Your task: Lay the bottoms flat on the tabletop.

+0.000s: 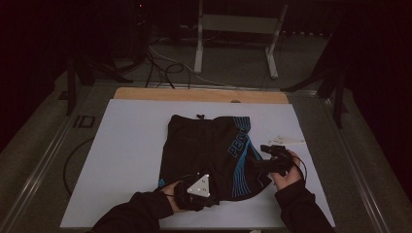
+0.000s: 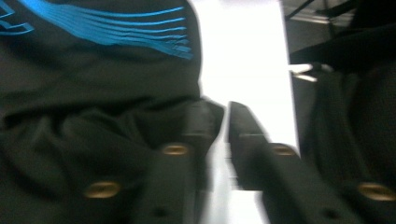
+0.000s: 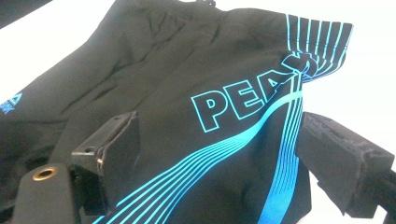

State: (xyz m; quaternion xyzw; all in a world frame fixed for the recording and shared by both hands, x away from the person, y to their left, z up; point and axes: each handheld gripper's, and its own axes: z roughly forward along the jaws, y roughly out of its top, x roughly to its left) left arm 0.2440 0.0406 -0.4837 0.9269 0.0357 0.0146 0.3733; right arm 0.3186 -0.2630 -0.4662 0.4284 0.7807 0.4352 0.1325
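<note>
Black fabric shorts with blue stripes (image 1: 209, 150) are lying flat on the white table board (image 1: 126, 160). Left gripper (image 2: 226, 116) is sitting at the hem, jaws slightly apart, gripping nothing. Right gripper (image 3: 219, 154) is straddling the leg, jaws wide.

- Black cloth shorts (image 1: 209, 150): matt, soft, creased fabric; bright blue printed stripes and outlined lettering lie flat on it.
- White desk (image 1: 126, 160) top: smooth, matt sheet; a bare wooden edge strip (image 1: 194, 94) at its far side.
- Right claw (image 3: 219, 158): matt black pads, rough and worn; brass-coloured metal rivets.
- Left claw (image 2: 226, 135): matt black plastic, brass-coloured rivets.
</note>
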